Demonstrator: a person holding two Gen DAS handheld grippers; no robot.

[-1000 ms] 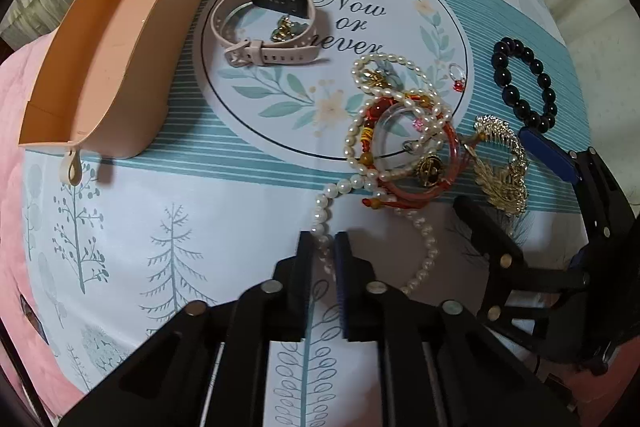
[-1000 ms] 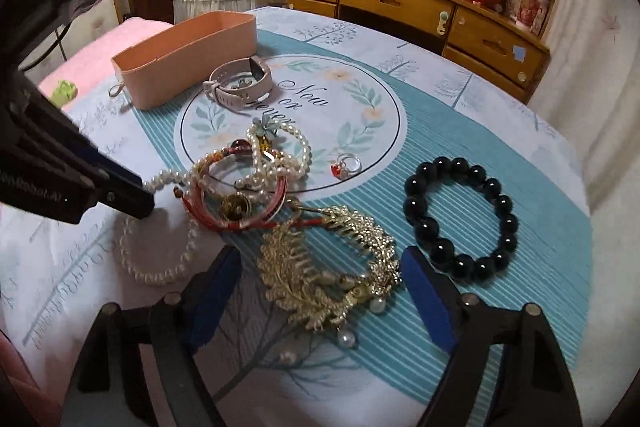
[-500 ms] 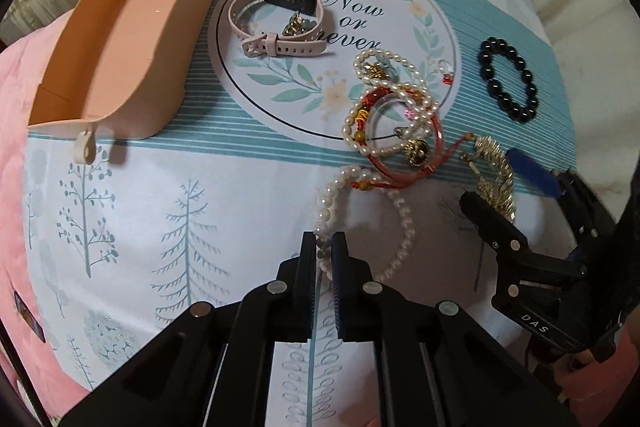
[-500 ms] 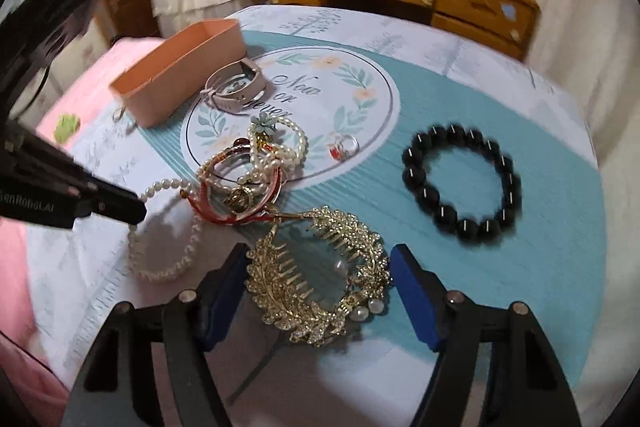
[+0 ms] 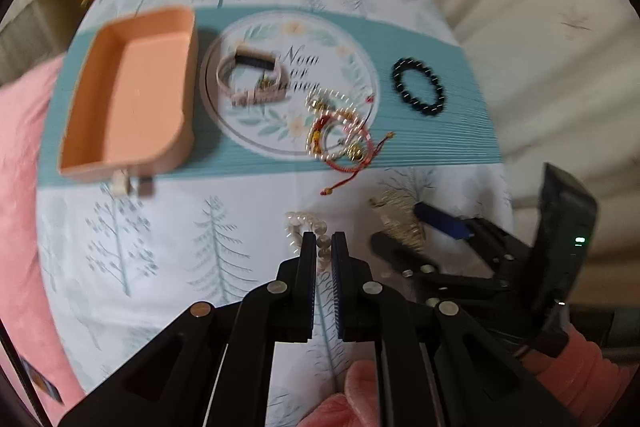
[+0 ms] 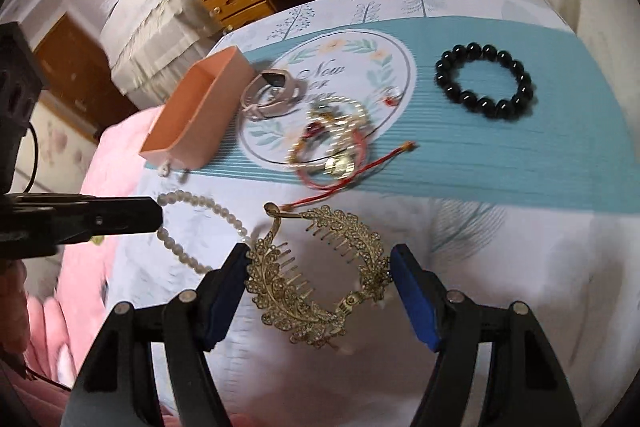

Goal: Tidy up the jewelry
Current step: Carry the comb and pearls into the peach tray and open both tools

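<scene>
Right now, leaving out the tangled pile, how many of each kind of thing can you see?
Bracelets: 2, the pearl bracelet and the black bracelet
Comb: 1
Watch: 1
Ring: 1
Box: 1
Total: 6

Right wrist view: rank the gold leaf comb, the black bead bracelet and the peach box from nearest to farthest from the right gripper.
1. Gold leaf comb, between the right gripper's fingers.
2. Black bead bracelet, up and to the right, on the teal stripe.
3. Peach box, far left; not clearly farther than the bracelet.
</scene>
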